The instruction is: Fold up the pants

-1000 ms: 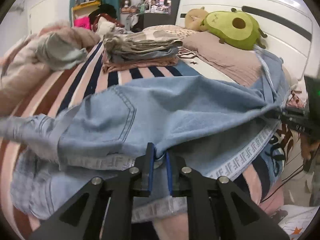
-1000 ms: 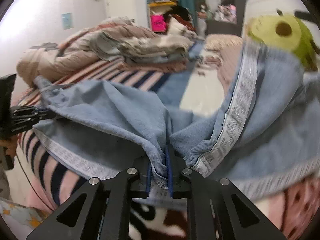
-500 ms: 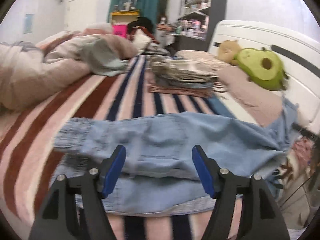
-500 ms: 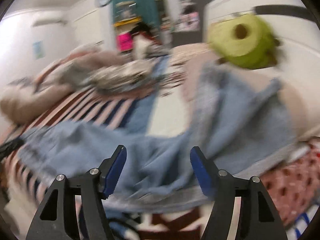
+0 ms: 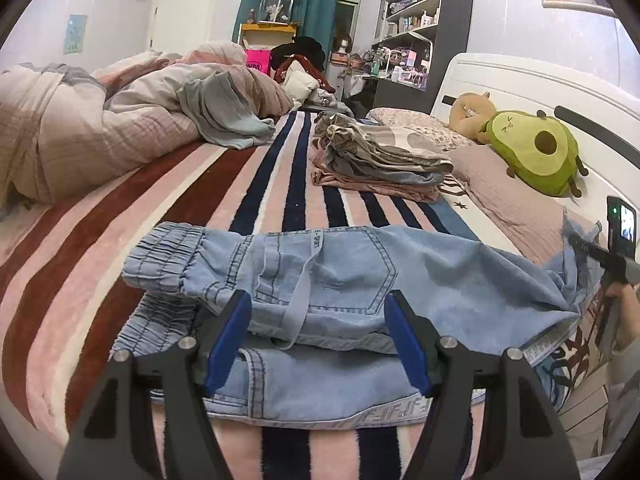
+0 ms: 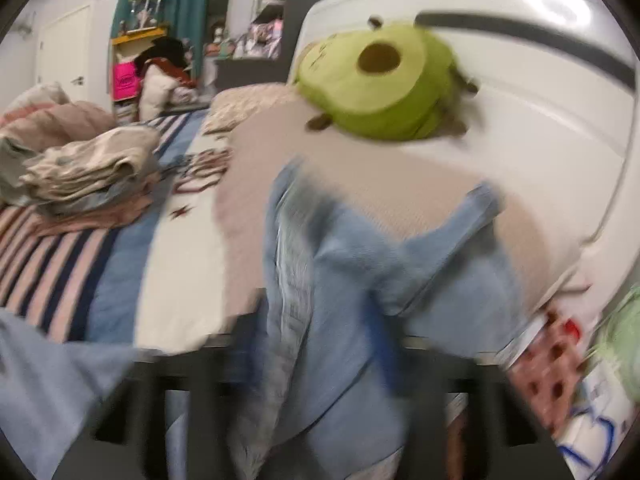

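Jeans halfway through a fold, left side let go

The pants [image 5: 320, 276] lie across the striped blanket [image 5: 280, 184] at the near edge of the bed, one leg doubled over the other, elastic cuffs to the left. Left gripper [image 5: 318, 336] is spread wide with nothing in it, hovering just over the denim. Right gripper [image 6: 320, 360] view is too blurry, can't tell if it's pinching the cloth draped over it. Looks like next up is flattening that bunched right end, then grabbing an end to fold across
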